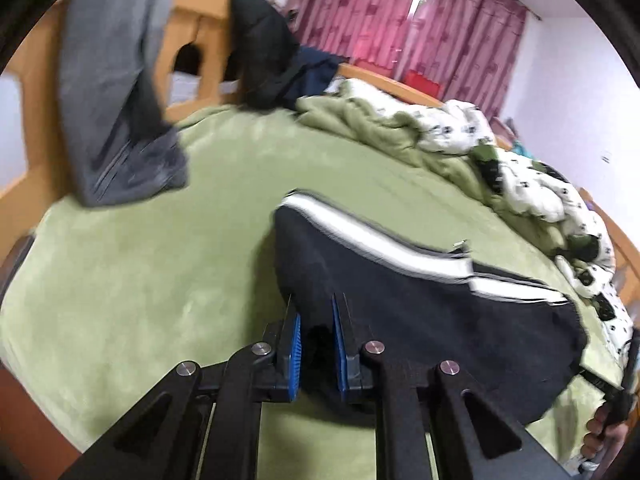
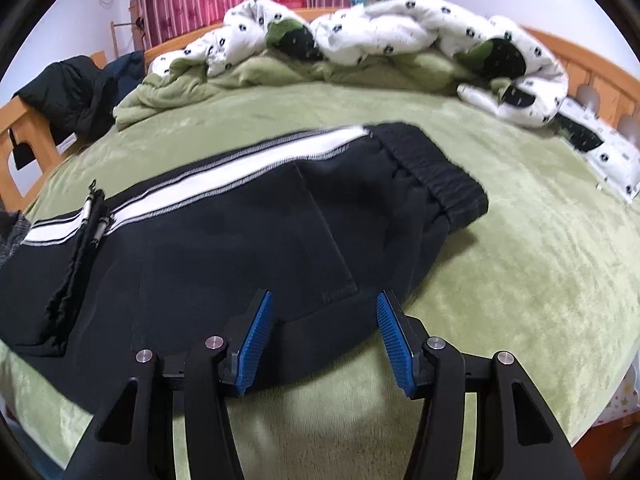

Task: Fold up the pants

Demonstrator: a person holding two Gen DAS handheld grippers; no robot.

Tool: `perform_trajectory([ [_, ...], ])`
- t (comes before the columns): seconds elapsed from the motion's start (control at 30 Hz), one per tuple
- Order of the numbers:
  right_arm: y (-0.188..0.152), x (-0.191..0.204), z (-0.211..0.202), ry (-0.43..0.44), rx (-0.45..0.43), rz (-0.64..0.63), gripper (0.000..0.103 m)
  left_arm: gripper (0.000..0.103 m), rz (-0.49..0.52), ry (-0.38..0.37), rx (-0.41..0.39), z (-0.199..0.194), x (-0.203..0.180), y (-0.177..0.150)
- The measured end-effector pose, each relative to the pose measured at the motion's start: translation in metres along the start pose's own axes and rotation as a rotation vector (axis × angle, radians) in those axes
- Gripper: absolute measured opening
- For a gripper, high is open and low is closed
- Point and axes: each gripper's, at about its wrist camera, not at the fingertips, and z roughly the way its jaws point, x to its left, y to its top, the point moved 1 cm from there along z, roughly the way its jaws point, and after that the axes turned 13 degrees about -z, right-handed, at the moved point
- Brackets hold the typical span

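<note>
Far left, grey trousers [image 1: 116,92] hang over the wooden bed frame [image 1: 192,40], out of the way. The green bedspread [image 1: 160,280] gives a broad flat surface for folding. Now the left gripper [image 1: 316,350]: jaws drawn in narrow and pinching the near edge of the black pants [image 1: 420,312], cloth bunched between the blue pads, presumably to carry that edge over. The pants lie mid-bed, white stripe [image 2: 256,160] on the far side, waistband [image 2: 436,172] to the right. The right gripper [image 2: 324,340] has its jaws parted over the near hem, holding nothing. Quilt [image 2: 400,28] heaped at the back
</note>
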Motion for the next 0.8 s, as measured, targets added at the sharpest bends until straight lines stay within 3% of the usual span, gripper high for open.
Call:
perform_trajectory([
  [0.23,-0.008,-0.018,-0.008,0.051,-0.012,0.039,0.053,0.013,0.023,-0.190,0.061,-0.005,-0.097,0.007],
  [0.37,-0.010,-0.030,-0.017,0.025,-0.048,0.065,0.053,0.013,0.116,-0.259,0.111,0.010,-0.155,-0.024],
  [0.47,-0.011,-0.036,-0.019,0.027,-0.050,0.081,0.053,0.012,0.151,-0.310,0.199,0.027,-0.190,-0.061],
  [0.7,-0.017,-0.050,-0.021,0.027,-0.043,0.132,0.053,0.013,0.183,-0.339,0.385,0.066,-0.213,-0.129],
  [0.8,-0.016,-0.054,-0.017,0.059,-0.032,0.169,0.054,0.018,0.248,-0.403,0.373,0.052,-0.207,-0.129],
])
